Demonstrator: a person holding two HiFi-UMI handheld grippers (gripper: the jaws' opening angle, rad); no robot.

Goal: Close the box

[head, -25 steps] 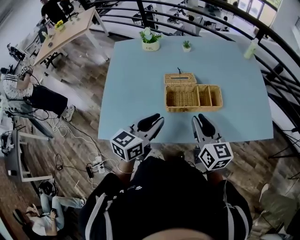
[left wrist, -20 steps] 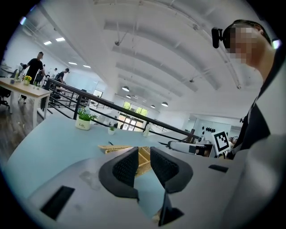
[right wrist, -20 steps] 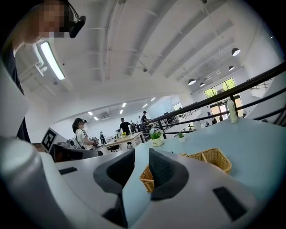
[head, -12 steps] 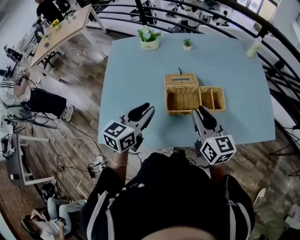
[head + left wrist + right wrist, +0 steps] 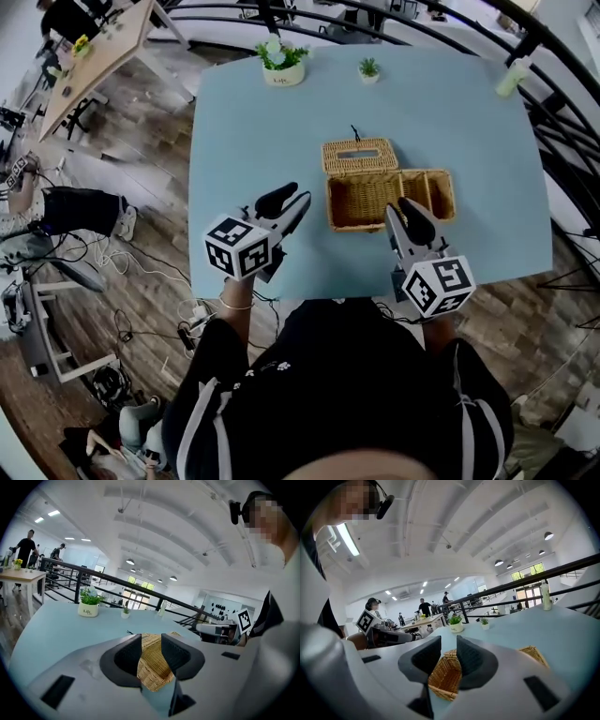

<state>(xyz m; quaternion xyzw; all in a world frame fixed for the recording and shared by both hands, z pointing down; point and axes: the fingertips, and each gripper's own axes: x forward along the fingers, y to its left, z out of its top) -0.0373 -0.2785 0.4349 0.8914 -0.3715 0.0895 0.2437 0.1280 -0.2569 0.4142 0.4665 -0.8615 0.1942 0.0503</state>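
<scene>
Change: both grippers had come forward from the near table edge toward the box (image 5: pixel 375 202) compared with a second before.
Left gripper (image 5: pixel 291 199): its jaws had just been opening and stood spread, with nothing between them; its own view showed only wicker beyond the gap. It sat just beside the box's near left corner, apart from it.
Right gripper (image 5: pixel 405 206): jaws were a narrow gap apart and pinched nothing. Its tip lay over the near rim of the box in the head view; contact could not be told.
Box: it stood mid-table (image 5: pixel 244 141), where it had been, still open and with its compartments empty.
Lid (image 5: pixel 358 157): it was unmoved, thrown back flat behind the box along the far edge.
Meaning: this was only the approach, and closing had not begun. The widened left jaws suggested readiness to take hold of something, probably the lid.
Next need: a gripper likely had to reach past the box to the lid's far edge and swing it forward.
</scene>
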